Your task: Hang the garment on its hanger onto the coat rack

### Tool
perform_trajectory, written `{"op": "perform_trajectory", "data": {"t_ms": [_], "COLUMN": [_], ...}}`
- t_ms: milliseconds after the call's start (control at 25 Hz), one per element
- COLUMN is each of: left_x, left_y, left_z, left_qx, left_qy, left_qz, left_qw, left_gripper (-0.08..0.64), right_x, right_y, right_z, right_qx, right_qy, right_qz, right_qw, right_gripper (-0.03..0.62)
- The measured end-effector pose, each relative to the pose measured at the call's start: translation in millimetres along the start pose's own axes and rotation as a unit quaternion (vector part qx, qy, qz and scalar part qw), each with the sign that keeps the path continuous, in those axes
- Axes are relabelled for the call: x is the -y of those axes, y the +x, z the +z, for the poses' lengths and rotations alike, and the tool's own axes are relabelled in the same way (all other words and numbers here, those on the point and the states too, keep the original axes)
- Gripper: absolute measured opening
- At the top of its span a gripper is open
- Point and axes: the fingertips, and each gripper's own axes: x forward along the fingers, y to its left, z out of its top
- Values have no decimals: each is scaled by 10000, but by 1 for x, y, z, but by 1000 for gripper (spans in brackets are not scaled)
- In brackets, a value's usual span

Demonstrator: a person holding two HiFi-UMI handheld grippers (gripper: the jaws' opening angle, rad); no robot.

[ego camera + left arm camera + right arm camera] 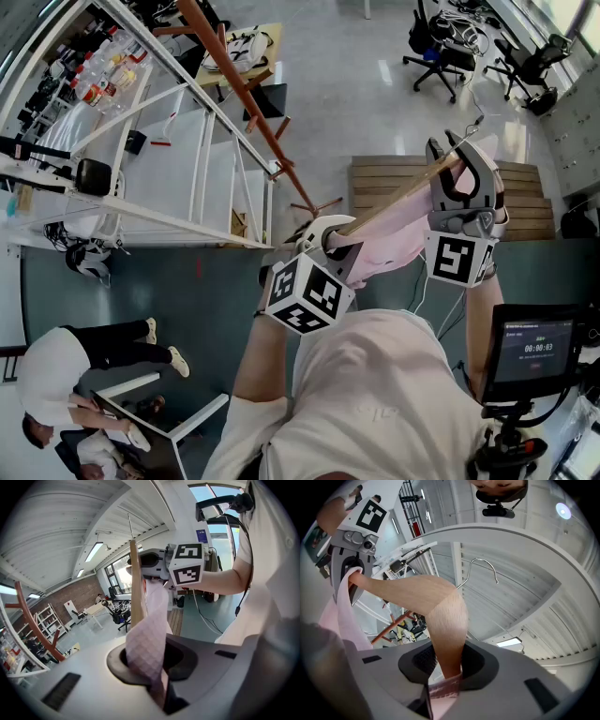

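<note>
A wooden hanger (pixel 398 194) carrying a pink checked garment (pixel 394 239) spans between my two grippers in front of my chest. My left gripper (pixel 323 246) is shut on the garment (pixel 147 639) where it drapes over the hanger's arm (pixel 136 588). My right gripper (pixel 459 161) is shut on the other wooden arm (pixel 443 620), with a strip of pink cloth (pixel 443 690) pinched under it. The hanger's metal hook (pixel 483 568) sticks up free. The coat rack, a red-brown pole (pixel 234 75) on splayed feet (pixel 305 199), stands ahead to the left, apart from the hanger.
A white metal frame (pixel 202 155) stands beside the coat rack on the left. Low wooden steps (pixel 375 178) lie ahead under the hanger. Office chairs (pixel 436 47) stand farther back. A person (pixel 66 366) crouches at lower left, and a screen on a tripod (pixel 532 349) is at my right.
</note>
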Motion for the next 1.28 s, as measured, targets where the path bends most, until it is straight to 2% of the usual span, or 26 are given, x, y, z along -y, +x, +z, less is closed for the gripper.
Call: {"op": "perform_trajectory", "data": {"t_ms": [240,480,800,1000,1280], "left_x": [-60,-97,-131,-149,-168], "left_y": [15,26,30,23,0], "left_z": [-30,-33,-33,-42,-67], "left_qx": [-90,-226,-328,-307,-281], "left_qy": [2,14,-304,-706,-1257], "left_qz": [-199,-62,262,350,363], "left_qw": [9998,9997,9987,9964,9910], "left_gripper": [48,48,48,48,48], "right_x": [-27,-30,-34,-48,-78], "right_y": [56,96,143,172,199], "right_z": [-11,-18,-10,7,40], "right_qx": [-331,-244,97,337,430], "right_qy": [219,318,272,126,32], "right_qz": [-285,-182,239,637,1110], "right_qw": [9988,9990,9993,9973,9929], "right_gripper": [115,115,115,115,115]}}
